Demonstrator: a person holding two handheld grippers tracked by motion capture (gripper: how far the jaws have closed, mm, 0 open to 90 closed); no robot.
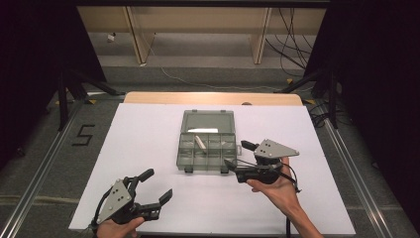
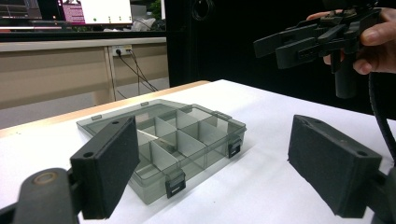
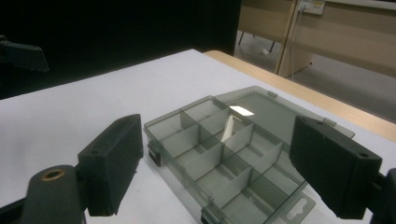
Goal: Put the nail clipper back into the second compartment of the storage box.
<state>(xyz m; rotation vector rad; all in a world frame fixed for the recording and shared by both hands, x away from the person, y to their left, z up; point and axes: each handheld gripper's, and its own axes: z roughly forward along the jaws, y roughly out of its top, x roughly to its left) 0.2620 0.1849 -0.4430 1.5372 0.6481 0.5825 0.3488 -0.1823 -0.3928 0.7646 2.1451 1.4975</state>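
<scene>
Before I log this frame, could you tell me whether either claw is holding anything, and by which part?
Nothing is held. The left claw and right claw are both open and empty; the right one is beside the open box.

A black 5 [image 1: 84, 135] marks the floor left of the table [image 1: 148, 148]; cables [image 1: 292, 37] trail beyond it.

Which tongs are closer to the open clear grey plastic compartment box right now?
Right. The right tongs hover, open, at the clear grey plastic compartment box's front right corner. The left tongs, also open, sit farther off toward the near left of the white table.
</scene>
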